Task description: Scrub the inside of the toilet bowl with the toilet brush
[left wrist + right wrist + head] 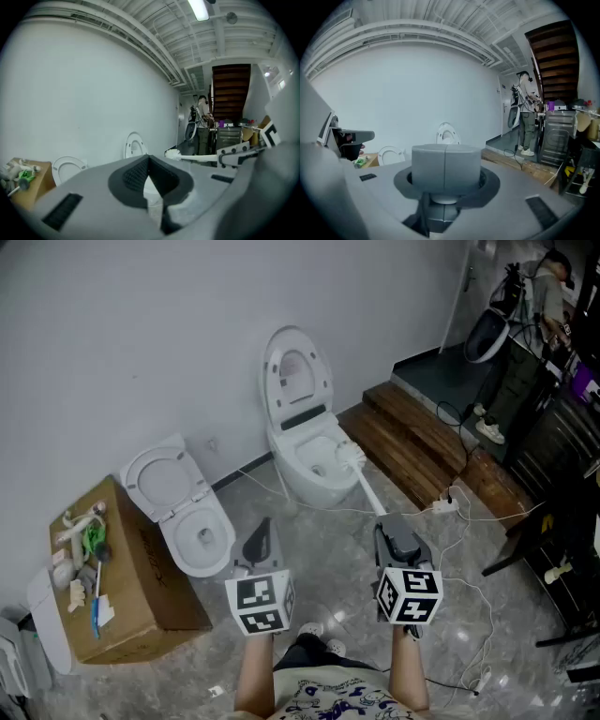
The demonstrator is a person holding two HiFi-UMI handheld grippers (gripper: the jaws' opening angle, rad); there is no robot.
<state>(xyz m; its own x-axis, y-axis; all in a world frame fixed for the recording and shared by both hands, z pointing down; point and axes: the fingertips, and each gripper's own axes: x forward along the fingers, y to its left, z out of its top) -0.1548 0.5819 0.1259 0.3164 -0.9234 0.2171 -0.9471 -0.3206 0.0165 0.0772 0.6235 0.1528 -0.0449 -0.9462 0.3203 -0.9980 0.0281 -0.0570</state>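
A white toilet (314, 479) stands against the wall with its lid (298, 376) raised. The white toilet brush (349, 457) has its bristle head at the right rim of the bowl, and its long handle (370, 495) slants back to my right gripper (396, 538), which is shut on it. In the right gripper view the jaws (446, 164) meet over the white handle end. My left gripper (261, 542) hangs to the left of it, shut and holding nothing. The left gripper view shows its pads (136, 176) pressed together and the brush (174, 153) off to the right.
A second white toilet (187, 521) with its lid up stands at the left, beside a cardboard box (141, 606) holding cleaning items. Wooden steps (412, 442) run along the right. A power strip (445, 505) and cables lie on the floor. A person (548, 287) stands far back right.
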